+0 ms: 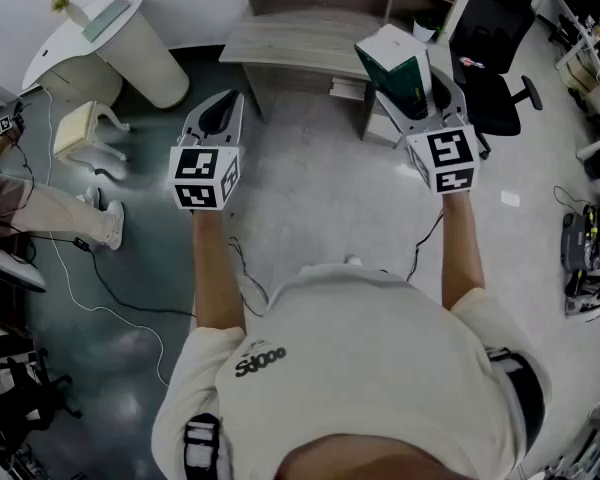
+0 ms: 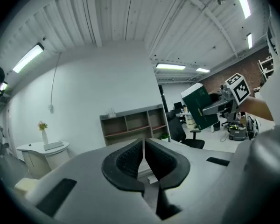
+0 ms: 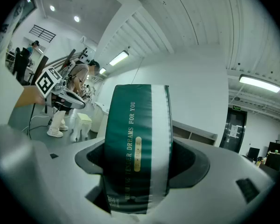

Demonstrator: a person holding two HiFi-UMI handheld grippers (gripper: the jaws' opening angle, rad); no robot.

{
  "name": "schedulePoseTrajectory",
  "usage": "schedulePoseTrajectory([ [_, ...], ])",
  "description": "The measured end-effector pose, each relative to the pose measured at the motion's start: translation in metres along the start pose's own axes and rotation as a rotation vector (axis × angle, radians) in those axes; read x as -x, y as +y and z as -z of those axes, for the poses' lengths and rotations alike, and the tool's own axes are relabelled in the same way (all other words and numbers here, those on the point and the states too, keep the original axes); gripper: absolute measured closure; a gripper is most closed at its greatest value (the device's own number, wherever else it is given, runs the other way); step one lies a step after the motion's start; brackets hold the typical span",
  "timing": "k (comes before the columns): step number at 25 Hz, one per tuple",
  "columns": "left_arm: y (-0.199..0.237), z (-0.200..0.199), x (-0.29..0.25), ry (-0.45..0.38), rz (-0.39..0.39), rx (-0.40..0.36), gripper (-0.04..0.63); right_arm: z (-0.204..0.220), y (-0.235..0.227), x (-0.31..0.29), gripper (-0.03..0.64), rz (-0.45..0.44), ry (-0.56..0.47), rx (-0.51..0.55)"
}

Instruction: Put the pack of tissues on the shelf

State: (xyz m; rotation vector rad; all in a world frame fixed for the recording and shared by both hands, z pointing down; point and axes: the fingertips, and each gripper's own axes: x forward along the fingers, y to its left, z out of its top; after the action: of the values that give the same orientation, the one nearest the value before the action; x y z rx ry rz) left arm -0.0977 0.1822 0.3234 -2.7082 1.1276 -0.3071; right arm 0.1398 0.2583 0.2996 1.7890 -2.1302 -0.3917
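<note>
Pack gripped and raised, shelf not yet reached.
The right hand-held gripper (image 3: 139, 164) is clamped across the green pack (image 3: 136, 139), which stands upright between its jaws; the left hand-held gripper (image 2: 144, 160) is empty, jaws together. A gentle squeeze suits the soft pack, so it does not buckle. Carry it level past the desk (image 1: 290, 38) and let go only once it rests flat in a compartment of the shelf (image 2: 133, 125).

Your dark green and white plastic pack of tissues (image 3: 135, 148): gold print along green band reads "TENDER DREAMS FOR YOU". Small gold oval label (image 3: 137, 154) beside it: too small to read. Your white shirt (image 1: 360, 388), 6 o'clock in head view: dark logo, roughly "Sd000", unsure. Green sign (image 3: 236, 108) over door, 3 o'clock in right gripper view: unreadable.
</note>
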Motion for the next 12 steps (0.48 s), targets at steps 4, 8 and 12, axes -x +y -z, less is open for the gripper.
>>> schedulePoseTrajectory([
  [4, 0.008, 0.002, 0.005, -0.010, -0.029, 0.010, 0.571, -0.005, 0.010, -0.003, 0.253, -0.015, -0.002, 0.000],
  [8, 0.021, 0.001, 0.012, -0.050, -0.035, 0.035, 0.577, -0.020, 0.021, -0.010, 0.253, -0.036, -0.049, -0.038],
  [12, 0.033, -0.002, 0.022, -0.071, -0.018, 0.013, 0.577, -0.029, 0.033, -0.022, 0.252, -0.027, -0.036, -0.027],
])
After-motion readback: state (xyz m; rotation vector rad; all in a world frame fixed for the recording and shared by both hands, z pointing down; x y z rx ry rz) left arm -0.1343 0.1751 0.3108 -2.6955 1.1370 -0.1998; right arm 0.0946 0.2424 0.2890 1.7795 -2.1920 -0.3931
